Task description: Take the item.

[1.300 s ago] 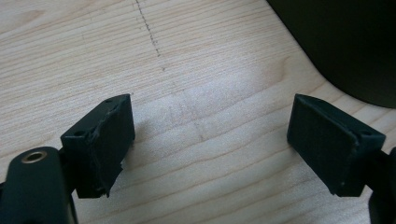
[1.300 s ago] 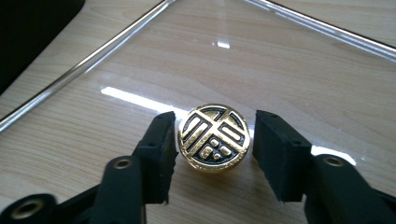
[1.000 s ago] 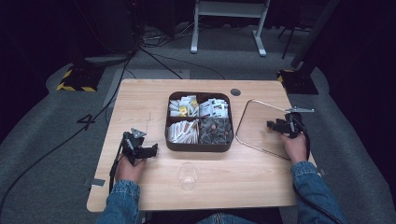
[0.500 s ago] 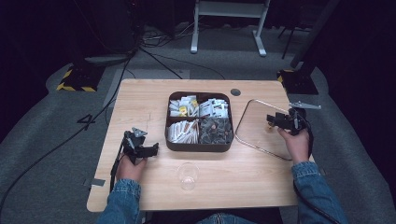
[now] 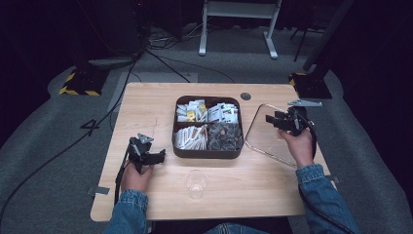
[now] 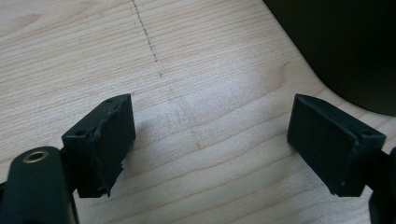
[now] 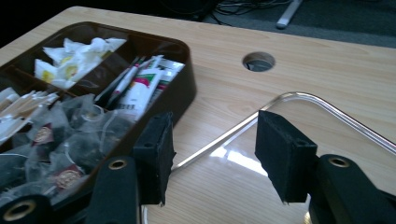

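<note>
Centrally on the wooden bench (image 5: 160,109) is sitting a dark four-compartment tray (image 5: 208,152), its sections holding white sachets, printed packets, pale sticks and dark tea bags. Just right of it a clear lid (image 5: 265,139) with a rounded rim is lying flat on the bench — its near-left edge running close beside the tray's right wall. A clear glass (image 5: 196,183) is standing in front of the tray, near the bench's front edge.

The right gripper (image 5: 274,120) is hovering over the lid's upper part, pointing toward the tray, and the right hand (image 5: 297,145) is holding it from behind. In the right gripper view its jaws are standing apart with nothing between the pads; the lid's rim (image 7: 299,100) is passing through the gap and lying below them, while the tray's corner (image 7: 175,91) is sitting just beyond the left-hand jaw. Whether the jaws are touching the lid cannot be told.

The left gripper (image 5: 158,157) is resting low at the tray's left, held by the left hand (image 5: 135,176). Its jaws are spread wide over bare wood — the tray's dark wall (image 6: 345,46) is showing at the upper right of the left gripper view, just beyond the right-hand jaw and apart from it.
</note>
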`<state>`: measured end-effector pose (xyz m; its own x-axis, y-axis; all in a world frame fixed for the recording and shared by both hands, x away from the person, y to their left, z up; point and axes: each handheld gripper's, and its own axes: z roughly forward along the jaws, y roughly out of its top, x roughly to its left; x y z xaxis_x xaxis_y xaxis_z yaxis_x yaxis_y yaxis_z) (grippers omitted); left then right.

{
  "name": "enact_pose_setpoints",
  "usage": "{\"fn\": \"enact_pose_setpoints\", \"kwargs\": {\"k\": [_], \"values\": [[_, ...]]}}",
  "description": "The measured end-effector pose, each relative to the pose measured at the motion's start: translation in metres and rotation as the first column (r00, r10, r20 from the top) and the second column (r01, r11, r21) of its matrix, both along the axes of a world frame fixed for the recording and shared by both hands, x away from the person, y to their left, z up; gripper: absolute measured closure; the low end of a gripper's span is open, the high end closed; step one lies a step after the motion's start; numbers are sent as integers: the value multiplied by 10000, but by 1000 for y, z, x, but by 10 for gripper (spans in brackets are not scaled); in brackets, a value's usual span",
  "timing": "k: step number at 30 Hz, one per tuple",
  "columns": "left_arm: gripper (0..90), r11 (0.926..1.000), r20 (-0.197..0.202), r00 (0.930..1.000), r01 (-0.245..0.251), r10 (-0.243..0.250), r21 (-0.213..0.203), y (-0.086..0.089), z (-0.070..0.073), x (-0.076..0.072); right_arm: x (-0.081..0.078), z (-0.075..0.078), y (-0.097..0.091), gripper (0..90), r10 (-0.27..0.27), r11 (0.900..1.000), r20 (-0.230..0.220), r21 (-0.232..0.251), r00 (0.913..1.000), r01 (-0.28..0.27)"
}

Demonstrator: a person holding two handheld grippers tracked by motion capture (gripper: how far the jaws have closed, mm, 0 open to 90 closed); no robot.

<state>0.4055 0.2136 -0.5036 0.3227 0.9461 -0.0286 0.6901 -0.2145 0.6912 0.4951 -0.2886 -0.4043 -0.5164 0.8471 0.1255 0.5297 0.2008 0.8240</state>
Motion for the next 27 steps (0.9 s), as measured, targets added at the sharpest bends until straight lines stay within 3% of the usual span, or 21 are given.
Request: {"fn": "enact_pose_setpoints", "kwargs": {"k": [5,10,11,12,13,14,15,16,17,27], "values": [[157,10000,20,10000,-31,31,47,0,0,1,1,4,19,466,620,9981,61,9,9981,-620],[157,10000,-2,10000,-78,78,8,0,0,0,3,8,43,462,1364,9906,143,41,9906,-1364],[157,10000,-1,10000,-89,89,12,0,0,0,3,9,54,459,1720,9850,88,132,9851,-1721],[157,9999,0,9999,-112,112,-3,0,0,-1,3,9,54,459,1720,9850,88,132,9851,-1721],[157,10000,-10,10000,-88,88,18,0,0,-1,3,10,67,456,2145,9766,38,176,9767,-2145],[157,9999,-7,9999,-107,107,13,0,0,-1,3,10,67,456,2145,9766,38,176,9767,-2145],[157,9999,-10,9999,-117,117,13,0,0,-1,1,9,80,456,2519,9677,24,22,9677,-2519],[157,9999,-14,9999,-127,127,19,0,0,-1,1,9,80,456,2519,9677,24,22,9677,-2519],[157,9999,-14,9999,-129,129,18,0,0,-1,-1,7,91,456,2825,9592,-36,-88,9593,-2825],[157,9999,-20,9999,-130,130,10,0,0,-1,-10,-7,118,473,3503,9356,-507,-286,9353,-3519]]}}
